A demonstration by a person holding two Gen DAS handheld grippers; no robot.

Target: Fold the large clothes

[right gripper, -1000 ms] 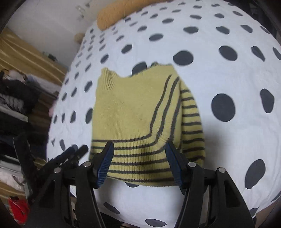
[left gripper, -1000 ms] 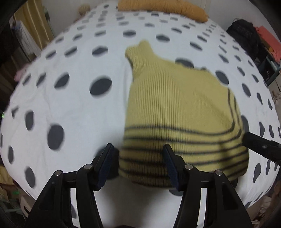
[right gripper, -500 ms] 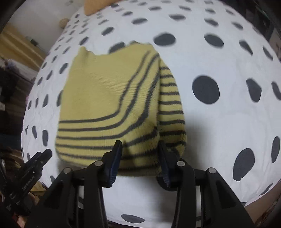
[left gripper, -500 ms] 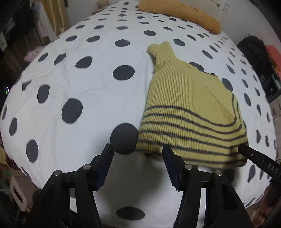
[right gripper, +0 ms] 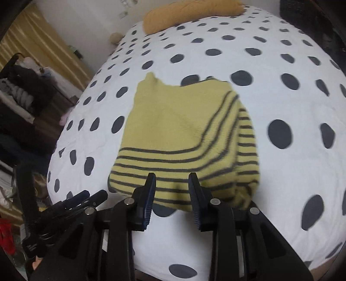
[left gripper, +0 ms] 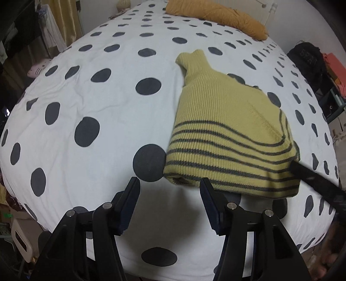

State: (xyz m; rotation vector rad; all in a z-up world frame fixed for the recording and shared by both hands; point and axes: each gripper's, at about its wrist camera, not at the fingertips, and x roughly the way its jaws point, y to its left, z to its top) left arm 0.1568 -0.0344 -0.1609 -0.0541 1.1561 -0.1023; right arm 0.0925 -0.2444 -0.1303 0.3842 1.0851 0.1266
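A yellow knit sweater with dark stripes (left gripper: pixel 225 129) lies folded into a compact bundle on the polka-dot bed (left gripper: pixel 86 97). My left gripper (left gripper: pixel 169 190) is open and empty, just short of the sweater's near left corner. My right gripper (right gripper: pixel 172 183) has its jaws partly closed around the striped near edge of the sweater (right gripper: pixel 179 129), with fabric between the fingers; a firm pinch does not show. The right gripper also shows as a dark bar at the sweater's right corner in the left wrist view (left gripper: pixel 313 179).
An orange pillow (left gripper: pixel 216 15) lies at the head of the bed. A black bag (left gripper: pixel 307 58) and shelves stand off the bed's right side. Clothes racks and yellow curtains (right gripper: pixel 43 54) line the left side. The bed's near edge runs just under both grippers.
My left gripper has drawn back and to the left, off the sweater's hem. My right gripper has narrowed its jaws and come in onto the striped near edge.
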